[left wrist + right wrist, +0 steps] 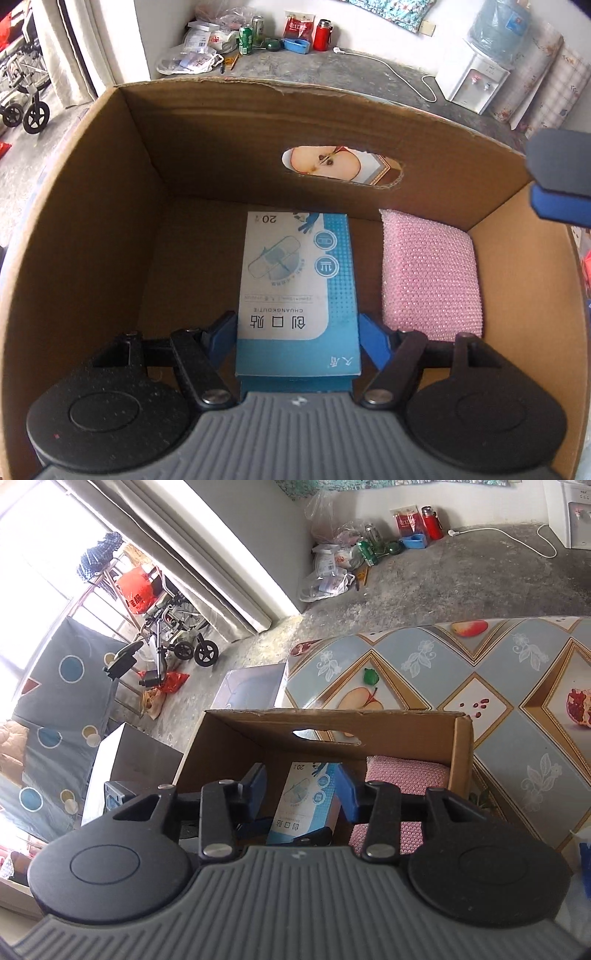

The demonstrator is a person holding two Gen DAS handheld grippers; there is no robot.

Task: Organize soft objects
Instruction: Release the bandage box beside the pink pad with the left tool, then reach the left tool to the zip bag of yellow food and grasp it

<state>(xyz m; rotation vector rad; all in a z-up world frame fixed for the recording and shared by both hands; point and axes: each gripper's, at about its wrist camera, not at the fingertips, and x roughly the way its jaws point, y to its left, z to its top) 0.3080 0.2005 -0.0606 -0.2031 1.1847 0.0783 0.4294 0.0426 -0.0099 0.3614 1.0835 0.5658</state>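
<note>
Blue box (295,288): "CHUANGKOUTIE", "创口贴", "20"

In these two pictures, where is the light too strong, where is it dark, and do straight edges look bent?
Right wrist view: the window at upper left is blown out to white, and the table edge bows from the fisheye. Left wrist view: the cardboard box is shaded inside, yet the print on the blue plaster box stays readable; the rim curves.

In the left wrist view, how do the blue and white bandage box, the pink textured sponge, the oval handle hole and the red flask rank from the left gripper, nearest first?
1. Blue and white bandage box: between the left gripper fingers.
2. Pink textured sponge: just right of it, on the carton floor.
3. Oval handle hole: in the carton's far wall.
4. Red flask: far off, by the room wall.
</note>
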